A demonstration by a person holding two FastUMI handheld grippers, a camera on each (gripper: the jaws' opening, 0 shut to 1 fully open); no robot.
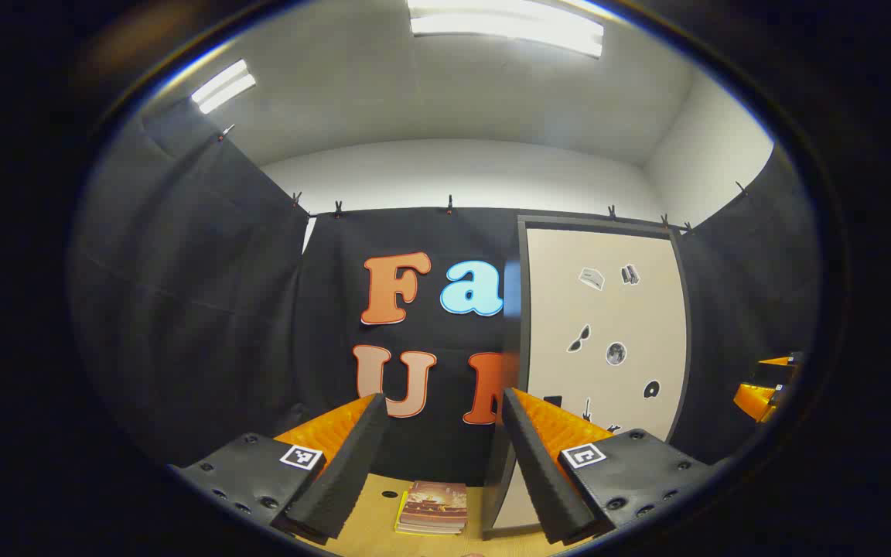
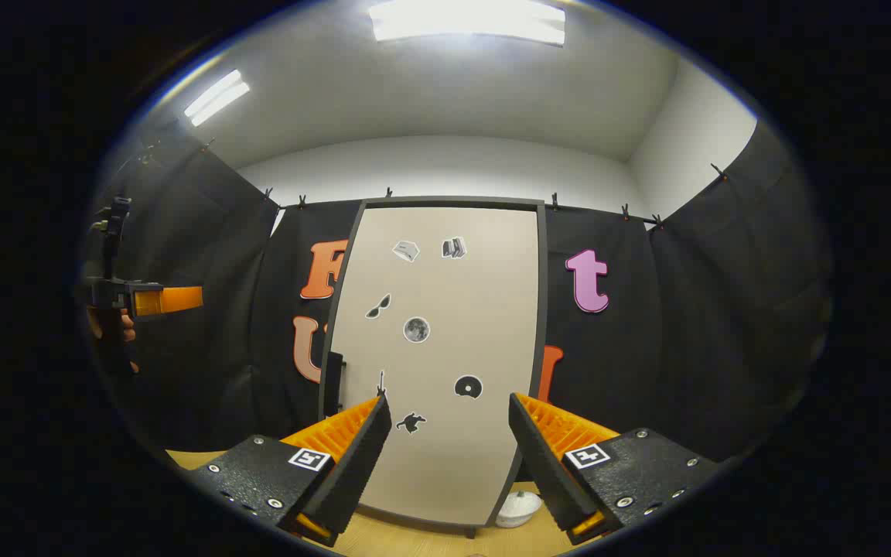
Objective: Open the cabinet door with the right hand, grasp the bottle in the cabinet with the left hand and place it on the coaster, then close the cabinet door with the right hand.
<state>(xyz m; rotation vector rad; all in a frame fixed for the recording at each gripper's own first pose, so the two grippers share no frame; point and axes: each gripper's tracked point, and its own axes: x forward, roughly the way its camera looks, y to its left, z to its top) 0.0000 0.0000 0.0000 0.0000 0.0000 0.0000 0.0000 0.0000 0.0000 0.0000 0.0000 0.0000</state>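
While both sets of jaws stand wide apart and hold nothing, you have yet to start on the cabinet door [image 2: 434, 348]. Your right gripper [image 2: 449, 456] faces that door squarely, its fingers framing the lower panel without touching it. Your left gripper [image 1: 442, 464] hangs off to the door's left, with a book [image 1: 433, 507] lying on the table [image 1: 372, 526] just left of the door's foot. The door is shut, so the bottle behind it is hidden and I cannot tell you its shape or weight. A dark handle [image 2: 335, 383] sits at the door's left edge, low down; take hold there. The door looks like a stiff, flat board, likely light to swing. A small white object [image 2: 517, 508] rests by the door's lower right corner; it may be the coaster, but I can't be sure.
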